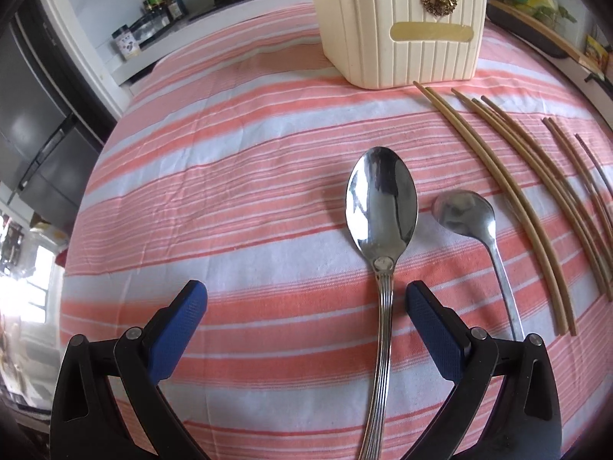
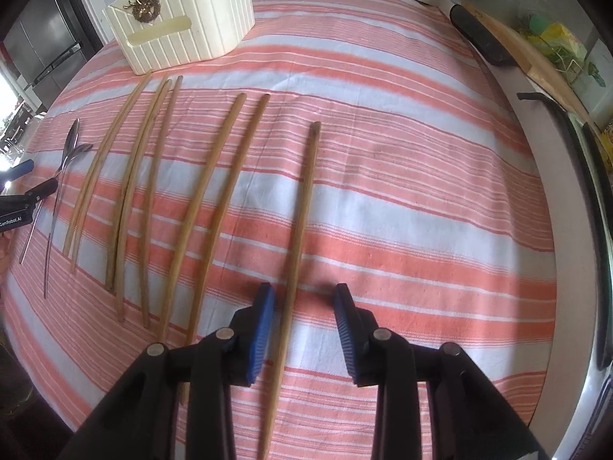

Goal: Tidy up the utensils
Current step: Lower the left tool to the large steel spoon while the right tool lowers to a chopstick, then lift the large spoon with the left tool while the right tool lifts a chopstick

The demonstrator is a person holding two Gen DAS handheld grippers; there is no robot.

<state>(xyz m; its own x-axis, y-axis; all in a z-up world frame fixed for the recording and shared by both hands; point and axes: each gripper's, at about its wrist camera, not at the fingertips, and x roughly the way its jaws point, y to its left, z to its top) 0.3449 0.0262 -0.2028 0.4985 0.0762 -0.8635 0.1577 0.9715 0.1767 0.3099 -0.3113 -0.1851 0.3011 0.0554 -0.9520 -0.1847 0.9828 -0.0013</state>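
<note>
left claw [image 1: 306,299] wide open astride big spoon [image 1: 381,207]; right claw [image 2: 304,299] open astride chopstick [image 2: 300,222], gripping nothing.

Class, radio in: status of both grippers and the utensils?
Left gripper open astride large spoon. Right gripper open astride lone chopstick. Holder unobstructed.

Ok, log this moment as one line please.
left gripper: open, straddling large spoon handle | right gripper: open, straddling lone chopstick | holder: upright, far end | nothing lifted
</note>
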